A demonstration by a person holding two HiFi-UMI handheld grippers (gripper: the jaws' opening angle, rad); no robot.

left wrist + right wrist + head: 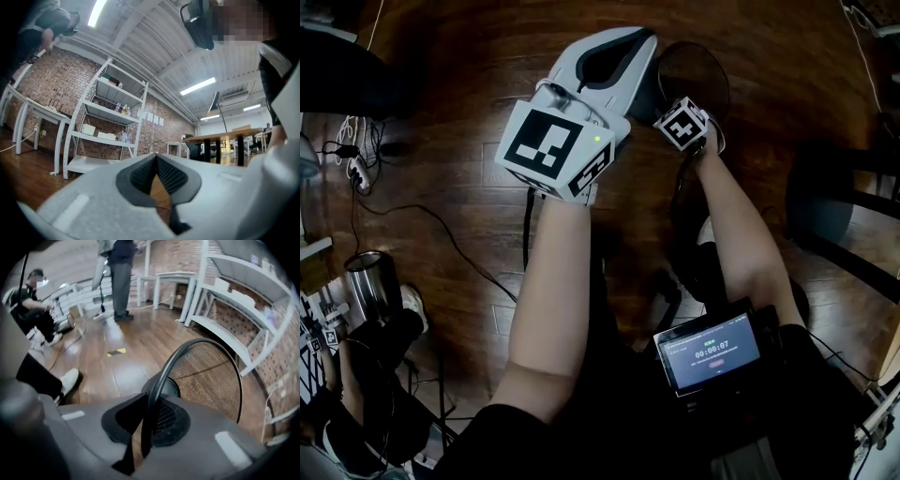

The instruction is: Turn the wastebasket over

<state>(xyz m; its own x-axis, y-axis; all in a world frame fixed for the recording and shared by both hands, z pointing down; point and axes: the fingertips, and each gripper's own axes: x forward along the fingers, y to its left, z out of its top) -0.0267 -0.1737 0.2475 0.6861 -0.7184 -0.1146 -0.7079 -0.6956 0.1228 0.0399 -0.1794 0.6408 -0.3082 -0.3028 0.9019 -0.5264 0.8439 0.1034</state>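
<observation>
The wastebasket (696, 67) is a black wire-mesh bin on the wooden floor, seen just past both hands in the head view. In the right gripper view it leans over, its round rim (161, 376) and mesh wall (211, 376) filling the middle. My right gripper (149, 401) is shut on that rim, which runs between the dark pads. In the head view only its marker cube (682, 124) shows; the jaws are hidden. My left gripper (639, 39) is held high beside the basket, jaws shut with nothing between them (155, 155), looking out across the room.
A shiny metal canister (370, 277) and a power strip with cables (356, 171) sit at the left. A dark chair (825, 211) stands at the right. White shelving (234, 301) lines the brick wall. One person stands (119, 277), another sits (33, 301), a white shoe (68, 379) nearby.
</observation>
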